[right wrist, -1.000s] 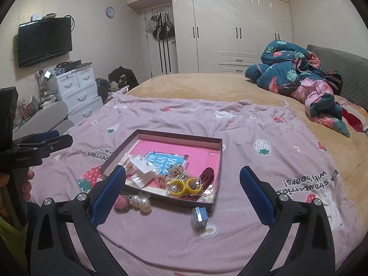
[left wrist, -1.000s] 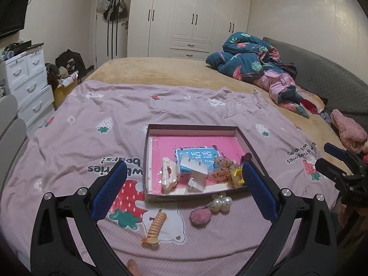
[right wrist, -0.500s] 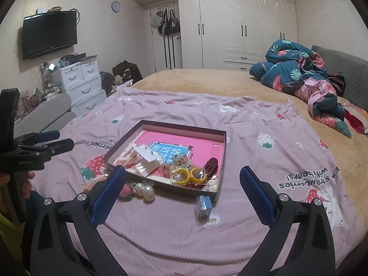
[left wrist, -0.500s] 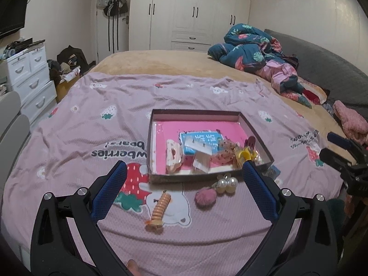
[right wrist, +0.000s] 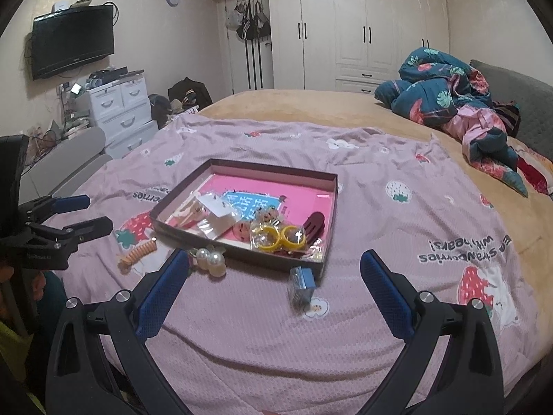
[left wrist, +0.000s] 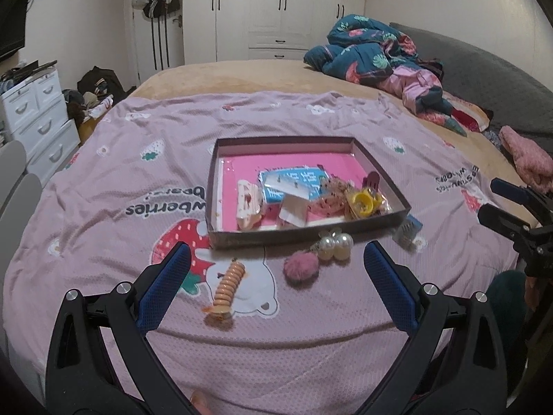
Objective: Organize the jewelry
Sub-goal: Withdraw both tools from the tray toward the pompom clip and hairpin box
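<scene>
A shallow dark box [left wrist: 307, 232] [right wrist: 330, 207] with a pink floor sits on the pink bedspread and holds hair clips, earring cards and yellow rings [right wrist: 278, 237]. In front of it lie an orange spiral hair tie [left wrist: 228, 285] [right wrist: 137, 253], a pink pompom [left wrist: 301, 267], a pearl piece [left wrist: 334, 242] [right wrist: 211, 259] and a small blue box [left wrist: 408, 231] [right wrist: 304, 285]. My left gripper [left wrist: 274, 259] hovers open just short of the pompom and hair tie, holding nothing. My right gripper [right wrist: 274, 259] is open and empty before the blue box.
The pink strawberry-print bedspread [left wrist: 103, 186] covers the near half of a bed. A heap of teal and pink bedding [right wrist: 456, 103] lies at the far right. White drawers [right wrist: 117, 110] and a wall TV [right wrist: 72, 41] stand left; wardrobes [right wrist: 363, 27] line the back wall.
Both grippers have drawn back and lowered toward the near edge of the bed, so the box and loose pieces sit farther ahead. Both stay open.
</scene>
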Demonstrator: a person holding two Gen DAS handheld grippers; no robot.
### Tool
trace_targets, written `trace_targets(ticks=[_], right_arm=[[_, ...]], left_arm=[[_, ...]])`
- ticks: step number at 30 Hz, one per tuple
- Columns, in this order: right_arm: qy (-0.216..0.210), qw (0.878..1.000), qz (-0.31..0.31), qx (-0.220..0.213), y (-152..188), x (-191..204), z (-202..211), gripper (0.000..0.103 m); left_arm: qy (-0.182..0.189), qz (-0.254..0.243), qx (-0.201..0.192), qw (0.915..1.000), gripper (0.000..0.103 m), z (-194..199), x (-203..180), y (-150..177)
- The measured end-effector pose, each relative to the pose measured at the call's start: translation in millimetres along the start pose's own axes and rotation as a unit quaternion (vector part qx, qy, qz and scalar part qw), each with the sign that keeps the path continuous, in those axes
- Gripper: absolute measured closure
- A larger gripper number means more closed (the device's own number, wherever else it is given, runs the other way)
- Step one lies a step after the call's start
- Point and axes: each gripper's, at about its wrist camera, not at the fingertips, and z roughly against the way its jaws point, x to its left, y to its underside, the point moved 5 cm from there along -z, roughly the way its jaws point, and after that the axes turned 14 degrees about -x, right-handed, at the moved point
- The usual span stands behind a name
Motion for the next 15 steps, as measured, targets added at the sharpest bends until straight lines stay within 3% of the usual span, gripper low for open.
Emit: trace_targets(ticks=[15], right_arm=[[0.013, 0.999, -0.012, 0.046, 36.6, -12.4, -27.9, 0.004]], left_arm=[[0.01, -0.025, 0.058, 0.998, 0.01, -34.5, -11.8, 45.4]])
